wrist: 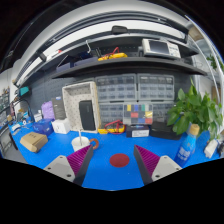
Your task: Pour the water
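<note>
A workshop: cluttered shelves (120,62) over a blue table (110,172).

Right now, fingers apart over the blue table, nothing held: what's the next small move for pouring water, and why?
Probably swing toward the blue plastic bottle with the white label and ease forward. The gripper is open and empty, only the flat red disc lies just ahead between its fingers, and the bottle stands upright beyond the right finger, beside the green leafy plant. It looks like the likeliest water source.
</note>
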Demonstrator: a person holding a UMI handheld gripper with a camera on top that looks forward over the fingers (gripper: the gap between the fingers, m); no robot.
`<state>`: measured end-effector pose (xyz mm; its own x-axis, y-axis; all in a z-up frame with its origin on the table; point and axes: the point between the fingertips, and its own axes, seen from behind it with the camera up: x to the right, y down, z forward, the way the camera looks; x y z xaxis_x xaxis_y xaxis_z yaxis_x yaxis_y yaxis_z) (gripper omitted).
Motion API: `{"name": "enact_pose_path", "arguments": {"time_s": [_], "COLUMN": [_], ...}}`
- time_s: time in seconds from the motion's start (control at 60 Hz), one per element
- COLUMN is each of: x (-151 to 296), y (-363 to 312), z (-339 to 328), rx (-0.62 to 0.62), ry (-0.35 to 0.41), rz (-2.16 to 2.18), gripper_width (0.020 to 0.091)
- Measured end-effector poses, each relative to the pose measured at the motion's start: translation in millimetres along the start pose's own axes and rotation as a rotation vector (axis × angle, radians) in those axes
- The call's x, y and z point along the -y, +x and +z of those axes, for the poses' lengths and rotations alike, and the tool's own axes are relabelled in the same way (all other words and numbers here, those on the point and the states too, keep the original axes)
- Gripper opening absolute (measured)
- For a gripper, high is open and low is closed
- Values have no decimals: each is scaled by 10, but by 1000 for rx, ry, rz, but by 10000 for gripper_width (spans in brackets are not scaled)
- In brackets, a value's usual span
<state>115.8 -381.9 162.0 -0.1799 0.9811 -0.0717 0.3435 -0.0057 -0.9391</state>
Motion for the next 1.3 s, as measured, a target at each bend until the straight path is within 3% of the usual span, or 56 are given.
{"name": "enact_pose_path", "arguments": {"time_s": [0.267, 0.4, 0.767, 0.85, 0.967, 0.983, 1.0, 1.033, 1.1, 1.217, 1.3], "x": [-683, -842, -727, -638, -553, -540, -528, -517, -477, -487, -488], "y": [1064, 1572, 2272, 2277, 2359, 2382, 2408, 2459, 2501, 2487, 2467], "z": [-559, -701, 20, 207, 375, 391, 403, 424, 450, 482, 491], "rx": [-155, -233, -218, -195, -207, -211, -219, -230, -215, -216, -226], "ry": [-74, -74, 6, 48, 84, 90, 95, 100, 120, 112, 104], "rz": [65, 76, 2, 0, 0, 2, 5, 10, 18, -1, -23], "gripper_width": [826, 823, 814, 726, 663, 620, 620, 518, 491, 383, 375]}}
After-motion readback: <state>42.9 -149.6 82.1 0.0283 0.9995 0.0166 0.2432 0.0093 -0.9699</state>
